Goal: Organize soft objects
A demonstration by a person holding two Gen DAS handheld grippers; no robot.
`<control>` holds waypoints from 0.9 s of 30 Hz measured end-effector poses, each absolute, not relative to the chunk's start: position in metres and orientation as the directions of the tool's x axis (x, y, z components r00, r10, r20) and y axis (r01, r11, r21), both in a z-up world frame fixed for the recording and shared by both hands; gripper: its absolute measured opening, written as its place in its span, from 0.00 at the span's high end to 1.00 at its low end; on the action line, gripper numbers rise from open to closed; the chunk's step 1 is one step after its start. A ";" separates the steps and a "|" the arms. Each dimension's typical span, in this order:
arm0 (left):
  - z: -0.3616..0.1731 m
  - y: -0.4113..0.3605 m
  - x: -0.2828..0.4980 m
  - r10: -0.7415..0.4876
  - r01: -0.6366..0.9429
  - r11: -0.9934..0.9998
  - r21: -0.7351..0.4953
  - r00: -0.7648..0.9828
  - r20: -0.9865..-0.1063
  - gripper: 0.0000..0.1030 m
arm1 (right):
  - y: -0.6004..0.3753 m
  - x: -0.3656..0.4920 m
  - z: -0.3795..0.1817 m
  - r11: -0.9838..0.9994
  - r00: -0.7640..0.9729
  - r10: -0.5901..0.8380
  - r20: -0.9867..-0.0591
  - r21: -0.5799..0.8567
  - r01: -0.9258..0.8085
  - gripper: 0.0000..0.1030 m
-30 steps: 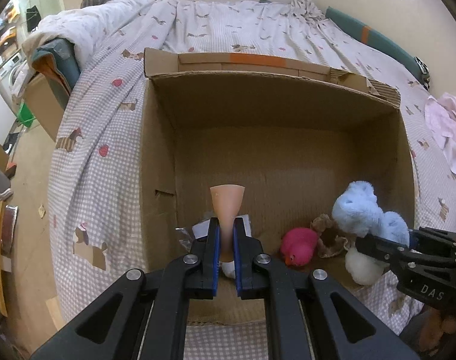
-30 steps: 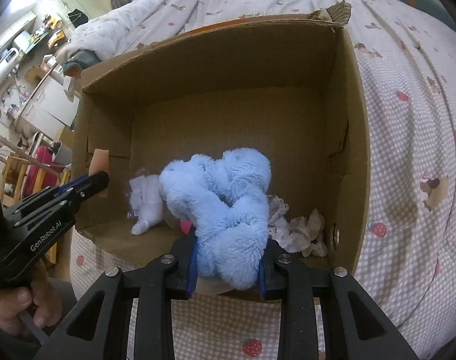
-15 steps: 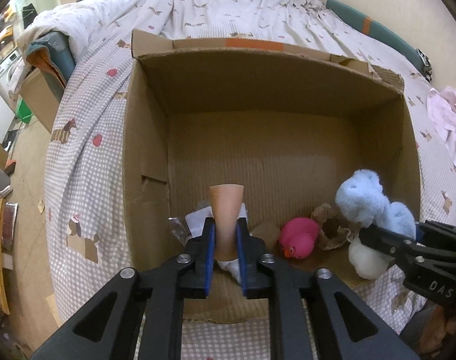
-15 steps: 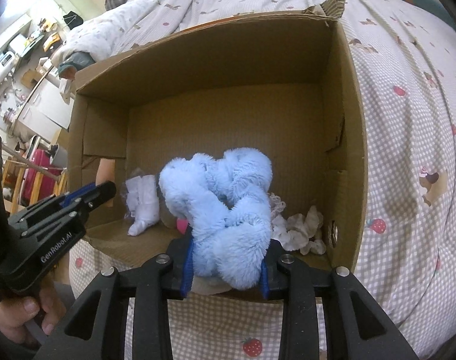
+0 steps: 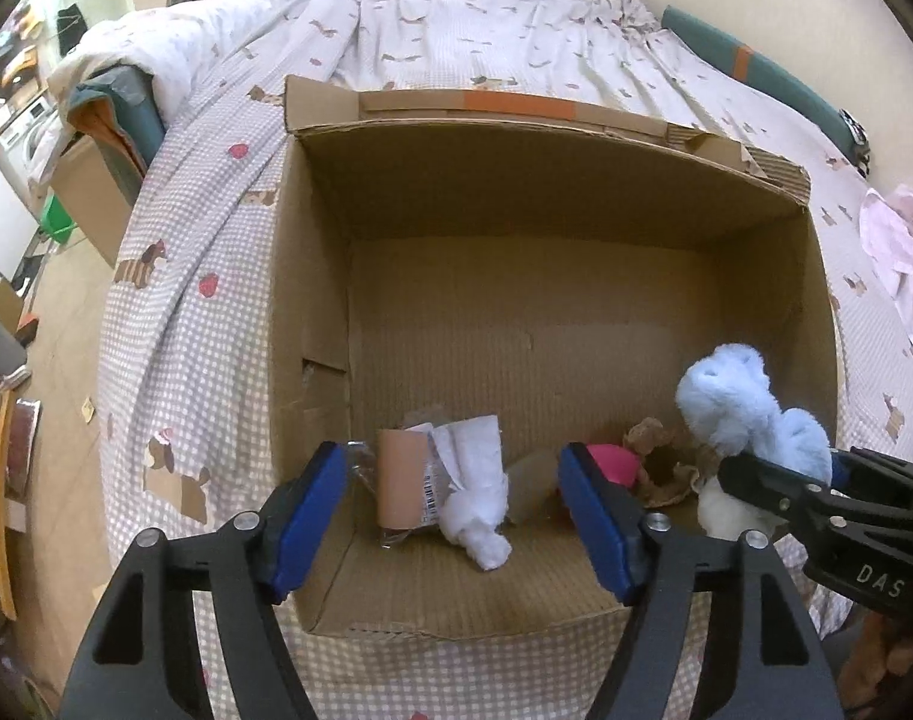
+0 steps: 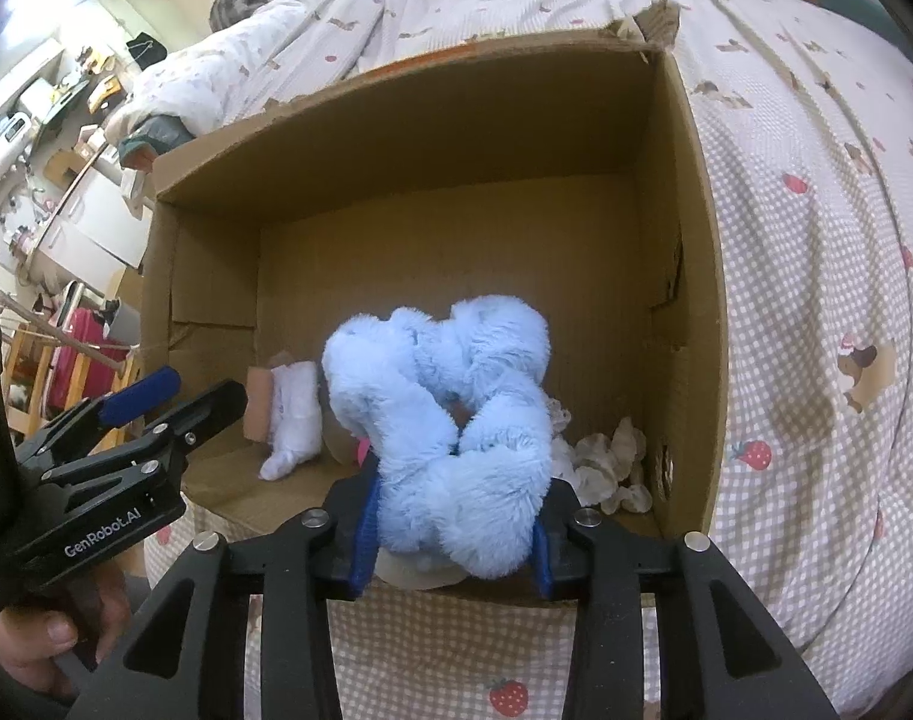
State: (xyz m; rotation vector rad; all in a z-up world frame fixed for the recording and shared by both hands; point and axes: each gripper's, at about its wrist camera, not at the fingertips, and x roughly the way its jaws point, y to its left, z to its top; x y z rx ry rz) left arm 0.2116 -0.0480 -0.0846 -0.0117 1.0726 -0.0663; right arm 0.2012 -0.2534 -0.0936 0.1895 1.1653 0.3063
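Opening wide, left gripper (image 5: 453, 507) fingers clear of peach toy (image 5: 401, 477); right gripper (image 6: 453, 531), easing open, fingers pressing blue plush (image 6: 450, 414).

Light-blue plush (image 6: 456, 420), brown box (image 5: 516, 228)

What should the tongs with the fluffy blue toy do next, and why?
Probably finish letting go. The right tongs are opening with the blue toy still bulging between them, and it hangs just over the near edge of the box, above the floor inside. The left tongs are opening too; the peach thing already lies in the box. So dropping the toy in looks right.
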 end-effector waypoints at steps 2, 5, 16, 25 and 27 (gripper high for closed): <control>-0.082 -0.045 0.211 -0.062 0.044 0.998 -0.047 0.483 -0.873 0.31 | -0.254 0.200 -0.090 0.943 0.376 0.333 -0.865 0.302 -0.139 0.60; -0.071 -0.039 0.208 -0.045 0.015 0.999 -0.044 0.524 -0.851 0.32 | -0.258 0.200 -0.084 0.941 0.407 0.339 -0.848 0.314 -0.129 0.59; -0.027 -0.023 0.178 0.005 -0.032 0.999 -0.022 0.657 -0.753 0.22 | -0.268 0.173 -0.029 0.935 0.627 0.337 -0.703 0.329 -0.134 0.27; -0.008 -0.010 0.145 0.010 -0.050 0.998 -0.035 0.707 -0.707 0.01 | -0.272 0.140 -0.006 0.945 0.706 0.308 -0.638 0.290 -0.150 0.00; -0.003 -0.010 0.136 0.007 -0.043 0.998 -0.034 0.722 -0.692 0.01 | -0.271 0.134 -0.006 0.948 0.710 0.299 -0.637 0.280 -0.148 0.00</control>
